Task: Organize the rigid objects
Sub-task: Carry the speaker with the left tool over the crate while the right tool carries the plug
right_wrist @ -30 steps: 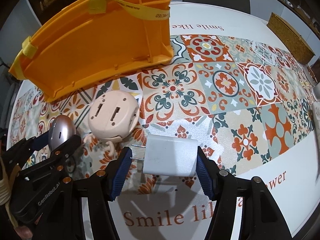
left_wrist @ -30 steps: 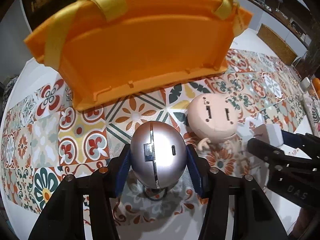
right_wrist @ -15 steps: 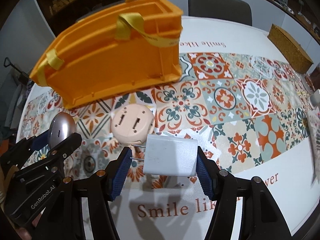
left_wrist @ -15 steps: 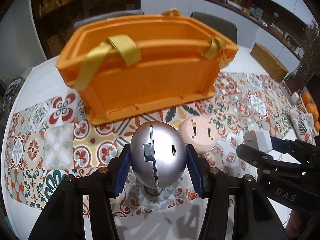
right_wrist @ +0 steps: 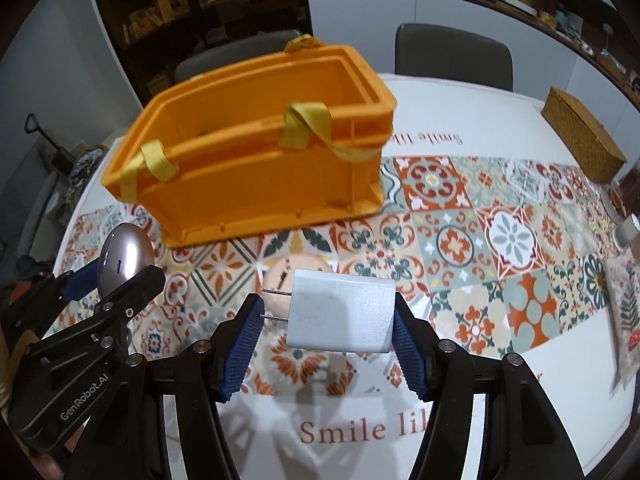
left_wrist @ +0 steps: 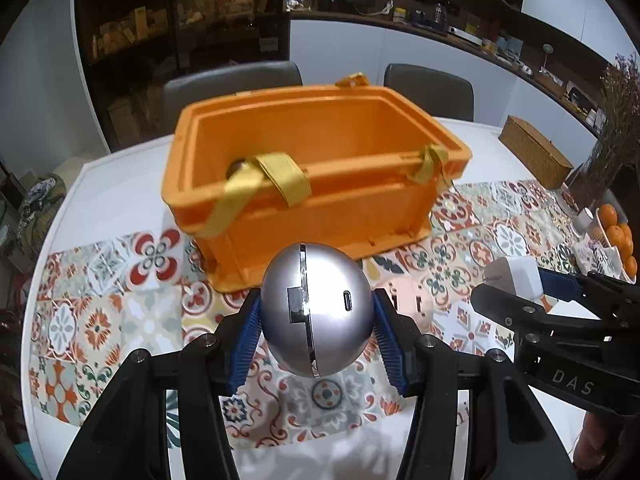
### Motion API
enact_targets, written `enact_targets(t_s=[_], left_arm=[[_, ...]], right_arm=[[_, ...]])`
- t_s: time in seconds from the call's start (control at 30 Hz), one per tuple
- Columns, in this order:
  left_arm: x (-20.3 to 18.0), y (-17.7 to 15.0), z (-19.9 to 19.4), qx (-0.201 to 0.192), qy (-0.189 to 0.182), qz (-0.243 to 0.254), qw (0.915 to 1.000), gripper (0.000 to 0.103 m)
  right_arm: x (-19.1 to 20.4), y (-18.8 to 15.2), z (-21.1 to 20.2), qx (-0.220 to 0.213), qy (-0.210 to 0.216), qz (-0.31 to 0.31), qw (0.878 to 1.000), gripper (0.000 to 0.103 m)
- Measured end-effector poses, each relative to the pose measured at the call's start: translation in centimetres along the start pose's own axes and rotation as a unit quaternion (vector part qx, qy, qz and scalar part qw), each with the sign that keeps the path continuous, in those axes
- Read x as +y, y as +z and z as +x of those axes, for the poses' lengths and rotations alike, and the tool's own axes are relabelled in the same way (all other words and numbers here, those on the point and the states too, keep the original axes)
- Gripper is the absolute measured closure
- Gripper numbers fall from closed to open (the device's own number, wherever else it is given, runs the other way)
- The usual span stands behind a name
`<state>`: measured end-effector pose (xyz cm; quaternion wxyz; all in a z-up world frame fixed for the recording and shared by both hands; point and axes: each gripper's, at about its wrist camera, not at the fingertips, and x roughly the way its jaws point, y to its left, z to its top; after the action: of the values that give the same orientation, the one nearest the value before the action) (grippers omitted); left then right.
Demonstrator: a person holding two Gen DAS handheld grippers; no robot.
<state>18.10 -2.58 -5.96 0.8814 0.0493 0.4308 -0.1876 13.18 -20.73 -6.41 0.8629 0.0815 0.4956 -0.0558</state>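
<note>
My left gripper (left_wrist: 316,320) is shut on a silver egg-shaped device (left_wrist: 316,308) and holds it above the table; it also shows at the left of the right wrist view (right_wrist: 126,252). My right gripper (right_wrist: 326,320) is shut on a white plug charger (right_wrist: 340,312), prongs pointing left, held above the table; it shows in the left wrist view (left_wrist: 516,276) too. An orange crate (left_wrist: 320,184) with yellow straps stands beyond both grippers (right_wrist: 256,152). A dark round thing lies inside it, mostly hidden. A pink round gadget (right_wrist: 296,270) lies on the table, partly hidden behind the charger.
The table has a patterned tile runner (right_wrist: 500,240). A wicker box (right_wrist: 580,136) stands at the far right. Oranges (left_wrist: 616,232) and cups sit at the right edge. Two chairs (right_wrist: 452,56) stand behind the table.
Both grippers have risen well above the table with their objects. The crate now looks farther and lower, with its open inside in view.
</note>
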Motion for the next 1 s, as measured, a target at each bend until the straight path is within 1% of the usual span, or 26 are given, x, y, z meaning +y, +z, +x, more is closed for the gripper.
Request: enact_targets(t_s=[0.23,0.4,0.53,0.83,1.0], left_arm=[[0.7,1.7,-1.2,-0.021,0.005,-0.004,0.9998,0.050],[1.1,3.1,-1.7,-0.030,0.003,-0.008,0.9995,0.050],[1.5,4.3,-2.0,-0.038,0.005,-0.011,0.9992,0.050],[2.4,6.2,-2.7,-0.048,0.012,-0.015,0.9987,0.050],[3.1,7.5,-2.9,-0.048,0.008,-0.021,0.9986,0.050]], right_arm=[[1.0,1.6,-0.6,-0.022,0.008,-0.010,1.000,0.041],[1.5,2.8,-0.8,-0.031,0.019,-0.008,0.999,0.041],[1.9,3.8,-1.1,-0.042,0.020,-0.010,0.999,0.041],[2.6,6.0,-1.5,-0.060,0.025,-0.011,0.998,0.041],[2.9,7.5,-1.6,-0.064,0.030,-0.011,0.997,0.041]])
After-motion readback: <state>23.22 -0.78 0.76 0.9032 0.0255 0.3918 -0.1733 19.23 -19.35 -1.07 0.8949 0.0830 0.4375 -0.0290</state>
